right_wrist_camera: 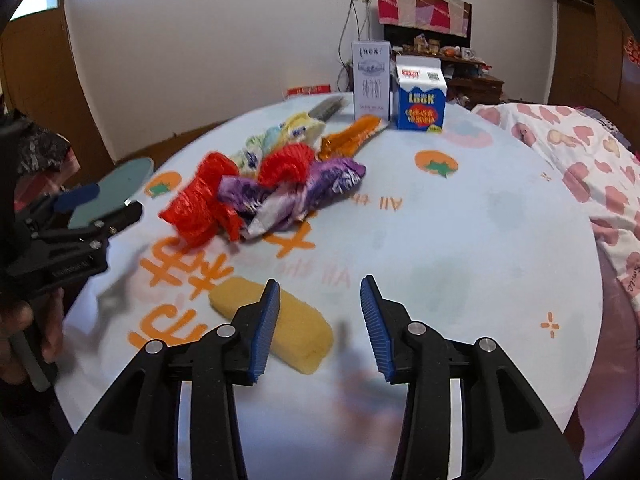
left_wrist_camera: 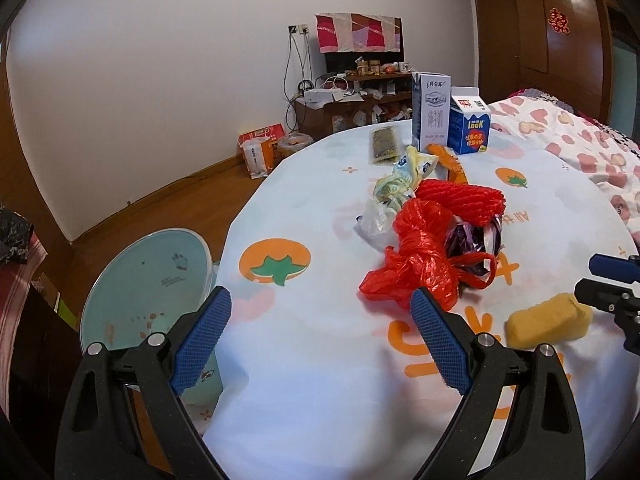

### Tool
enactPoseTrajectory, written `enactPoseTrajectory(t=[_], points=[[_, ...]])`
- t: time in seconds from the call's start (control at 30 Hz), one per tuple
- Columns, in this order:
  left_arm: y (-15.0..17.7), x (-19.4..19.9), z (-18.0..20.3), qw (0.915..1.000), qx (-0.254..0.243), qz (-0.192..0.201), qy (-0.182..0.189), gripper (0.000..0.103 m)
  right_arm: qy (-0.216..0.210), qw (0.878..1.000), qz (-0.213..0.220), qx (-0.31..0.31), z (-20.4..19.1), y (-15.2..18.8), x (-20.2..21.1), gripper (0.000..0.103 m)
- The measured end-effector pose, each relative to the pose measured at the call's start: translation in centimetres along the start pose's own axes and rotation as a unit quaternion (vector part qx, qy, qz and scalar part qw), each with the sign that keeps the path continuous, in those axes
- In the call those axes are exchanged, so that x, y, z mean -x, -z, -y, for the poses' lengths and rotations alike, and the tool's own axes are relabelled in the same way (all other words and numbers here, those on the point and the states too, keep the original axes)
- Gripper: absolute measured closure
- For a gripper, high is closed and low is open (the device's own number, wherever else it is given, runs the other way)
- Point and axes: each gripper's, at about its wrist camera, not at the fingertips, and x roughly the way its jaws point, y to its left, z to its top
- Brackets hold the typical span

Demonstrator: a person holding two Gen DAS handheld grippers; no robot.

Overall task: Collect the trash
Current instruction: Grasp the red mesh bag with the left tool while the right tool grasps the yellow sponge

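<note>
Trash pile sits mid-table: crumpled red plastic bag [left_wrist_camera: 416, 256] nearest the near edge, touching a purple foil wrapper [right_wrist_camera: 320, 184] w/ silver inside. Behind them a red net sleeve [left_wrist_camera: 468, 196], a pale yellow-blue wrapper [left_wrist_camera: 404, 176], a clear-white bag [left_wrist_camera: 374, 222] and an orange packet [right_wrist_camera: 352, 138], all bunched and overlapping. A dark green flat packet [left_wrist_camera: 385, 145] lies apart, further back. Two cartons stand upright at the far edge, just beside each other: tall grey-white milk carton [right_wrist_camera: 371, 80] and shorter blue carton [right_wrist_camera: 421, 94] marked LOOK.

Yellow sponge [right_wrist_camera: 296, 330] lies alone on the near side of the table, separate from the pile. Right tool [right_wrist_camera: 320, 320] hovers over the cloth w/ jaws released, nothing between the blue pads; sponge is partly behind its left finger [right_wrist_camera: 266, 332], contact can't be told. Left tool [left_wrist_camera: 320, 336] also released, jaws wide, empty, low over the table's left edge; its right pad [left_wrist_camera: 438, 340] overlaps the red bag's near end in view, touching or not unclear.

Table [left_wrist_camera: 320, 400] is round, covered in a light blue cloth w/ orange persimmon prints and orange lettering. Beside it on the left, lower down, a pale teal bin [left_wrist_camera: 148, 284] w/ round rim, open top. Bed w/ pink heart quilt [right_wrist_camera: 580, 168] on the right. White wall, wood floor, cluttered shelf at the back.
</note>
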Motion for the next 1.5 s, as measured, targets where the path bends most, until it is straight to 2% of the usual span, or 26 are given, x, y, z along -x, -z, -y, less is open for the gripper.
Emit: enactPoseTrajectory(t=[0.13,0.23,0.3,0.5,0.7,0.93,1.13,1.27,1.5], points=[[0.0,-0.1,0.1,1.0,0.0,-0.003,0.004,0.014,-0.008,0.999,-0.021,0.031,-1.4,1.0,-1.3,0.06],[0.1,-0.3,0.4,0.9999,-0.002,-0.006,0.008,0.014,-0.024,0.999,-0.03,0.03,-1.1,1.4,-1.9,0.069],[0.1,-0.3,0.7,0.9999,-0.005,-0.007,0.01,0.014,-0.025,0.999,-0.028,0.04,-1.3,1.1,-1.6,0.071],[0.0,-0.4,0.8,0.9999,-0.004,-0.006,0.009,0.014,-0.027,0.999,0.001,0.041,-1.2,0.2,0.0,0.069],[0.0,-0.8,1.0,0.9999,-0.005,-0.01,0.008,0.014,-0.033,0.998,-0.024,0.048,-1.3,1.6,-2.1,0.066],[0.0,-1.2,1.8,0.9997,-0.013,-0.015,0.016,0.017,-0.046,0.997,-0.043,0.044,-0.9,1.2,-3.0,0.067],[0.0,-1.1,2.0,0.9996,-0.015,-0.015,0.017,0.019,-0.052,0.996,-0.048,0.05,-1.3,1.5,-3.3,0.077],[0.0,-1.1,2.0,0.9996,-0.015,-0.014,0.018,0.023,-0.051,0.997,-0.034,0.052,-1.5,1.5,-2.6,0.083],[-0.9,-0.2,2.0,0.9995,-0.012,-0.004,0.029,0.028,-0.029,0.999,0.014,0.03,0.1,-0.2,0.0,0.084]])
